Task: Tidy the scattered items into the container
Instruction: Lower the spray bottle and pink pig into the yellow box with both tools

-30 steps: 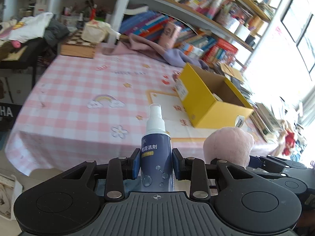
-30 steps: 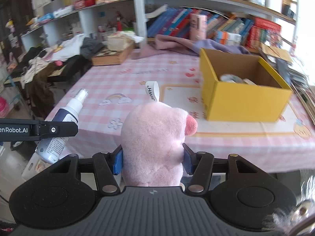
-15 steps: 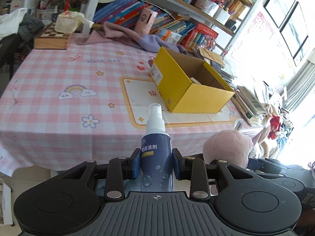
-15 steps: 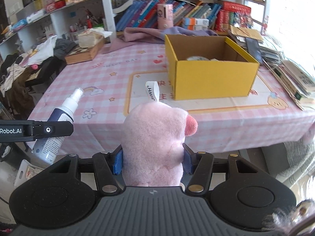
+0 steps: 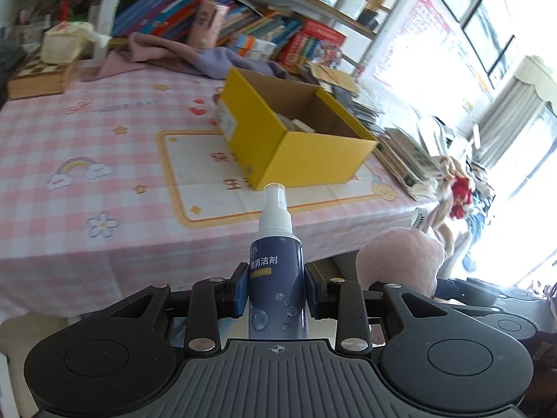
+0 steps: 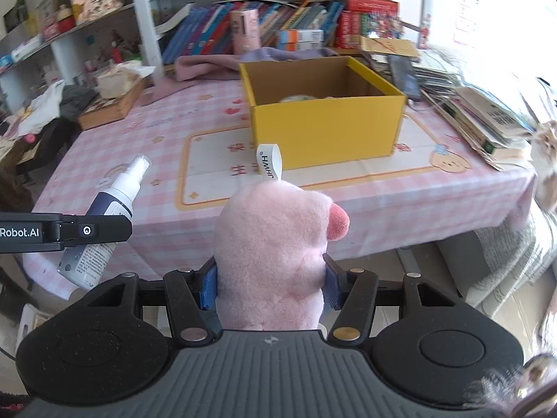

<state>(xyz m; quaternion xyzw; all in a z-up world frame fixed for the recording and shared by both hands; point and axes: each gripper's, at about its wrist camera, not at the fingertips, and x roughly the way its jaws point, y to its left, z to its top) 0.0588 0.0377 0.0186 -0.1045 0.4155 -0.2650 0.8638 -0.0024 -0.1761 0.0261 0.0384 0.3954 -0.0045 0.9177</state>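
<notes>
Plush toy squashes softly in our right gripper; left gripper clamps the stiff, slick spray bottle mid-body.

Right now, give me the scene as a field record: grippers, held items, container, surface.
left gripper: shut on spray bottle, nozzle pointing away toward the table
right gripper: shut on pink plush toy, white tag loop on top
container: yellow box, open top, some items already inside
surface: table with pink checked cloth, box stands on it
held items vs box: both short of the table edge, neither over the box yet
</notes>
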